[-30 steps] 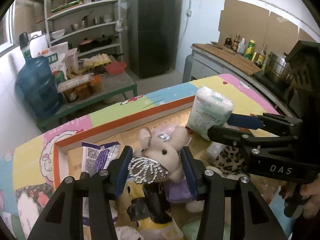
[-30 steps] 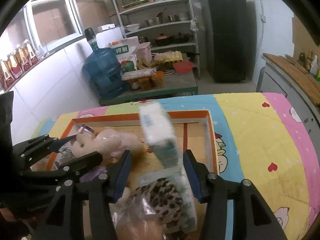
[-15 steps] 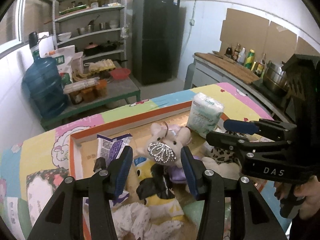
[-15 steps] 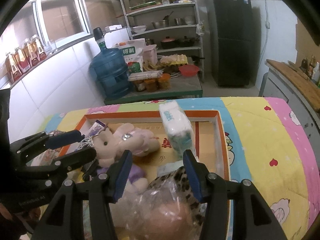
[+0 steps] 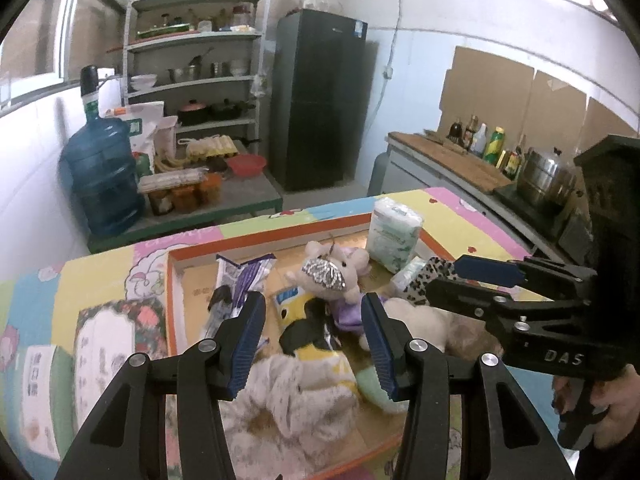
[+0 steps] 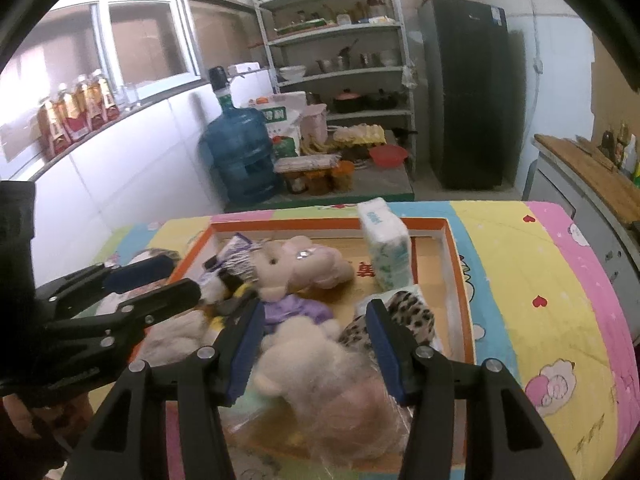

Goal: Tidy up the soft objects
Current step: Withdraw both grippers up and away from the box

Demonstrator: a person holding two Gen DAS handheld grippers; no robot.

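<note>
An orange-rimmed cardboard tray lies on a colourful quilt. In it lie a pink plush mouse with a silver butterfly, a white tissue pack standing upright, a leopard-print soft item, a yellow-and-black plush, a fluffy cloth and a bagged pink plush. My left gripper is open and empty, above the yellow plush. My right gripper is open and empty over the bagged plush.
Purple-and-white packets lie at the tray's left end. Beyond the quilt stand a blue water jug, a low green table with food jars, shelves, a black fridge and a counter with bottles.
My left gripper let go of the pink mouse, which now lies in the tray, and pulled back and up. My right gripper also drew back from the tray; both stay open.
</note>
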